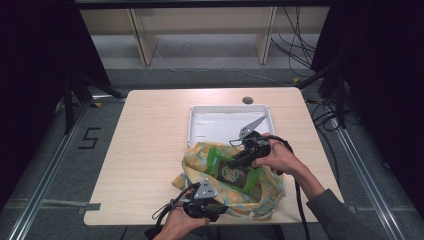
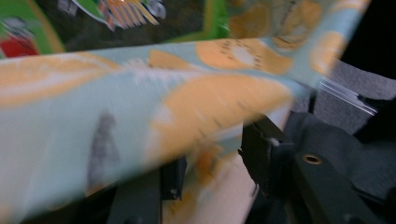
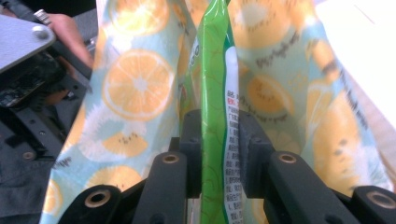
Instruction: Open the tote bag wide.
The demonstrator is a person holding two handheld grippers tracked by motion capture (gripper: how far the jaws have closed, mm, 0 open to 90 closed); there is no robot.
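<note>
The right gripper has its jaws clamped on the green snack packet, partway into the fruit-print cloth bag; the left gripper pinches the bag's edge open. Full insertion remains.

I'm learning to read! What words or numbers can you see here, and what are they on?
"5": black mark on the floor, left of the table.
Green snack packet: small print on its white strip, too blurred to read.
Packet's front logo: too small to read.
</note>
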